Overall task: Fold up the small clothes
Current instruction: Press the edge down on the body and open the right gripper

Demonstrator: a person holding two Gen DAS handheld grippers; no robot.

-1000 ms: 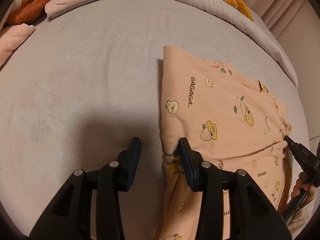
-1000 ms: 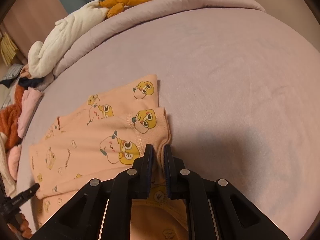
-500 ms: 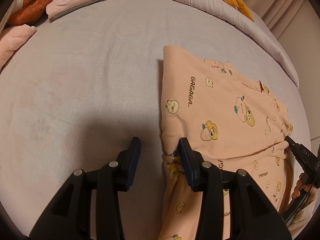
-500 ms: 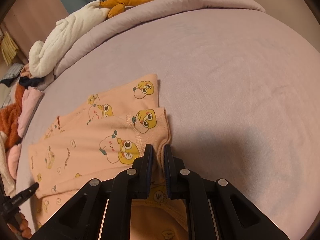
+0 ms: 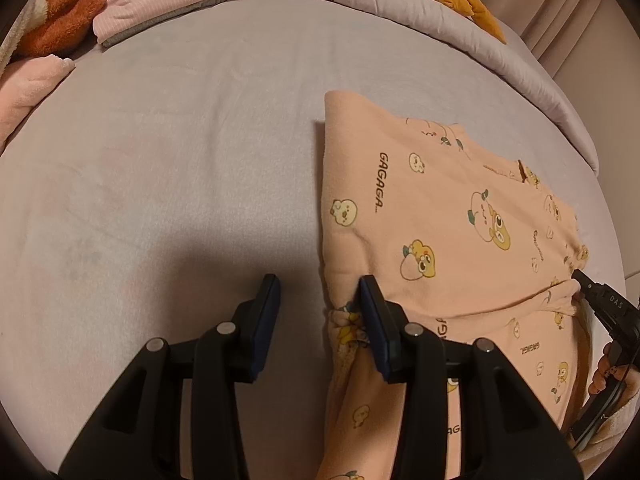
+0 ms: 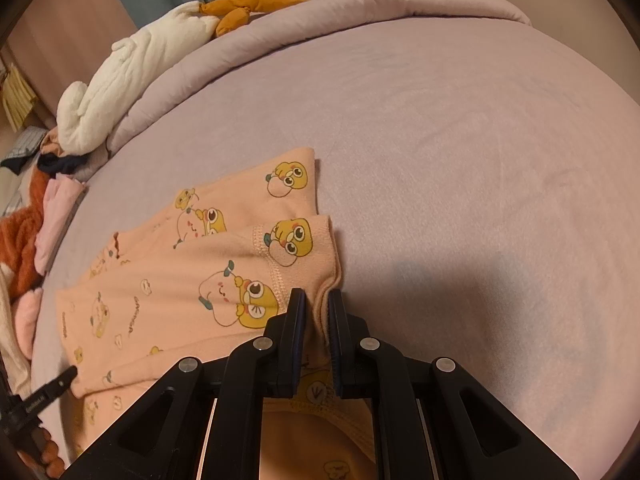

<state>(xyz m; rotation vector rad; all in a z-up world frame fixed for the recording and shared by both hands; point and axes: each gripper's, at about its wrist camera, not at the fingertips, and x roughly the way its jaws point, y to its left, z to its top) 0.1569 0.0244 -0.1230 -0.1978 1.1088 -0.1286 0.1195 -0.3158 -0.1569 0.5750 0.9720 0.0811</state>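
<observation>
A peach garment (image 5: 440, 216) printed with cartoon animals lies partly folded on the lilac bed; it also shows in the right wrist view (image 6: 168, 300). My left gripper (image 5: 320, 296) is open, its right finger (image 5: 374, 320) touching the garment's left fold edge, nothing between the jaws. My right gripper (image 6: 318, 312) is shut on the garment's cuffed hem corner. The right gripper's tip shows in the left wrist view (image 5: 596, 300), and the left gripper's tip in the right wrist view (image 6: 56, 384).
The lilac bed sheet (image 5: 160, 160) stretches to the left. Pink and orange clothes (image 5: 120, 8) are piled at the far left corner. A white and orange plush toy (image 6: 132, 68) lies on the rolled duvet (image 6: 360, 16) at the back.
</observation>
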